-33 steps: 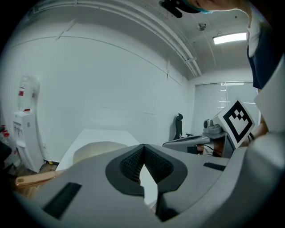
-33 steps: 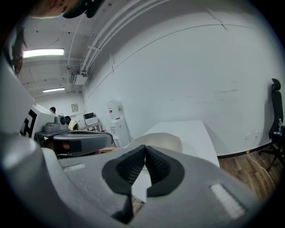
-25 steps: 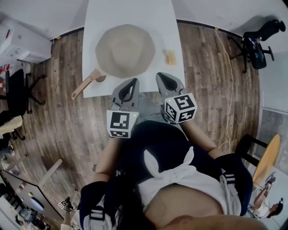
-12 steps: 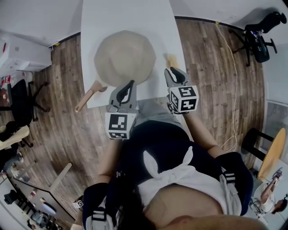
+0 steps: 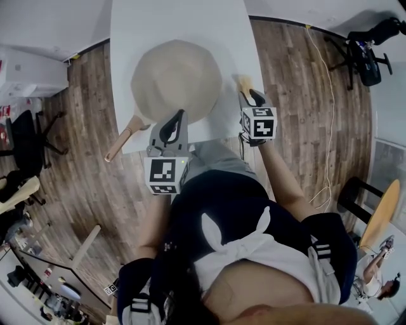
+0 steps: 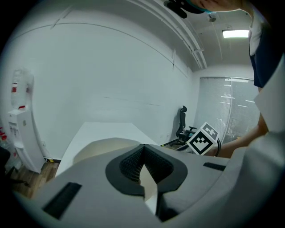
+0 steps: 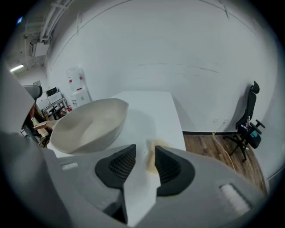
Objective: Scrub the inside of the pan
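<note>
A wide beige pan [image 5: 176, 79] with a wooden handle [image 5: 124, 136] sits on the white table [image 5: 190, 19]; its bowl also shows in the right gripper view [image 7: 89, 127]. A small tan sponge [image 5: 242, 82] lies on the table to the pan's right. My right gripper [image 5: 248, 95] hovers just short of the sponge [image 7: 156, 144], its jaws opening, with the sponge showing past the gap and no pad pressing on it. My left gripper [image 5: 177, 116] is shut and empty at the pan's near rim [image 6: 104, 144].
The table's near edge [image 5: 203, 139] runs just under both grippers, with wood floor [image 5: 298, 95] on either side. A black office chair [image 5: 365, 54] and a floor cable [image 5: 323, 108] lie to the right. Another chair [image 5: 25, 136] stands at the left.
Both grippers have moved forward from over the lap to the table edge. The right one swung out to the sponge and its jaws spread apart. The left stayed shut.
</note>
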Tool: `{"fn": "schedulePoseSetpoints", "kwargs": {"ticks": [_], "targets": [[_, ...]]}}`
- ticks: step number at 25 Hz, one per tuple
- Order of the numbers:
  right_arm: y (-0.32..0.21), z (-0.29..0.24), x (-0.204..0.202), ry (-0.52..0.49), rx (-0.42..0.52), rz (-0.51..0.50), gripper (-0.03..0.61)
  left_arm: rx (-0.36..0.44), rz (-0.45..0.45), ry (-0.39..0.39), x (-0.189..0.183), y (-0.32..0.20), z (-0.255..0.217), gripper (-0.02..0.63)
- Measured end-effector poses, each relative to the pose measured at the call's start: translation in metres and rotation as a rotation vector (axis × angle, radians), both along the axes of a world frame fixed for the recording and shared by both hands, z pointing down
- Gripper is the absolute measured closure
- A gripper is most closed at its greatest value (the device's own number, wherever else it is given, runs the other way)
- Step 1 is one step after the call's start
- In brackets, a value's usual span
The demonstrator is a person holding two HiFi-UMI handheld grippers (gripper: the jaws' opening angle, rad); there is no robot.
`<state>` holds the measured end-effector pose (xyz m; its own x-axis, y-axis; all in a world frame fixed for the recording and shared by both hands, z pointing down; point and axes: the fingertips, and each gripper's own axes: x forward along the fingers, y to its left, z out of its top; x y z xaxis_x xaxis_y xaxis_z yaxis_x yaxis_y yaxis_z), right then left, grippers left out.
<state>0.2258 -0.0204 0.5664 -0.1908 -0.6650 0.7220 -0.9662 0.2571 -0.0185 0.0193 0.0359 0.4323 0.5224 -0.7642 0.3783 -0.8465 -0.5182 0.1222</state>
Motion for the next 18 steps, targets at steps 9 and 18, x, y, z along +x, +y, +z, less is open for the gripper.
{"fn": "schedulePoseSetpoints", "kwargs": {"ticks": [9, 18], "targets": [[-0.027, 0.048, 0.018, 0.131, -0.102, 0.007, 0.446, -0.052, -0.049, -0.005, -0.022, -0.014, 0.014, 0.609], [-0.027, 0.069, 0.021, 0.132, -0.209, 0.035, 0.526, -0.059, -0.056, -0.001, -0.028, -0.027, 0.017, 0.609]]}}
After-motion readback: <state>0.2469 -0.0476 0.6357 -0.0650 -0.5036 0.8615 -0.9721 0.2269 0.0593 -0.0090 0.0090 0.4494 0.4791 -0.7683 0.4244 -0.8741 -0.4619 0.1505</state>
